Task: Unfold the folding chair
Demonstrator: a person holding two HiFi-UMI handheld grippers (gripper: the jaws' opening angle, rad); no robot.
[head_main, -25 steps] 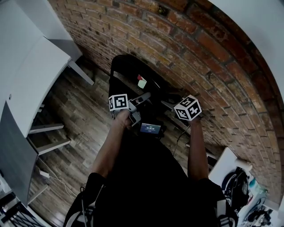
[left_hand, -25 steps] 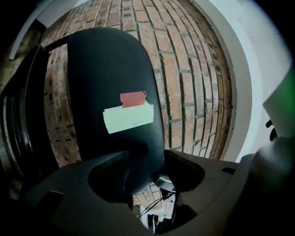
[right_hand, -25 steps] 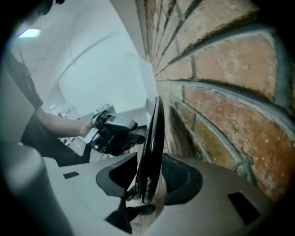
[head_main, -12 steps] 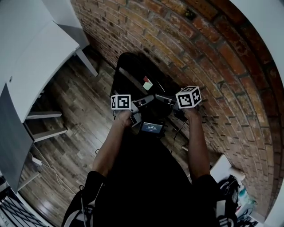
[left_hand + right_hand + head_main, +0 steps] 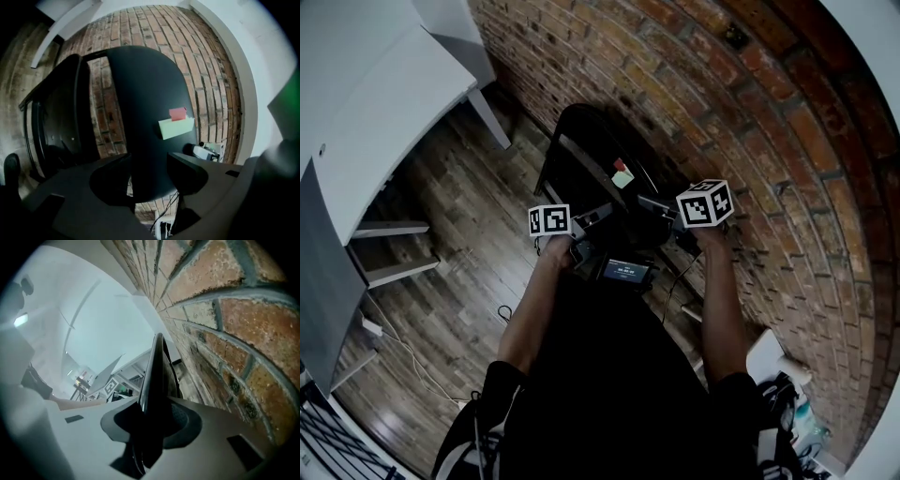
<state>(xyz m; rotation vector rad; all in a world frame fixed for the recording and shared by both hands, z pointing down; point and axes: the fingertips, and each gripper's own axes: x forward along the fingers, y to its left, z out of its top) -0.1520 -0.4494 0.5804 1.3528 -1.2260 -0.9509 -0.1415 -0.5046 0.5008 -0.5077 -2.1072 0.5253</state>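
Folding chair (image 5: 586, 131): leaned folded against brick wall (image 5: 750, 141), long axis upright, just ahead. Right gripper (image 5: 157, 416) nearer, fingers just closed onto its thin edge. Left gripper (image 5: 150, 164) fingers spread, empty, faced its flat panel.

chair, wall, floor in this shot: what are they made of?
Folding chair: black panel, smooth, slight sheen on its edge; painted metal or plastic, cannot tell which. Wall: bare red brick, rough, pale mortar joints. Floor: wood-look planks with grain; real wood or laminate unclear.
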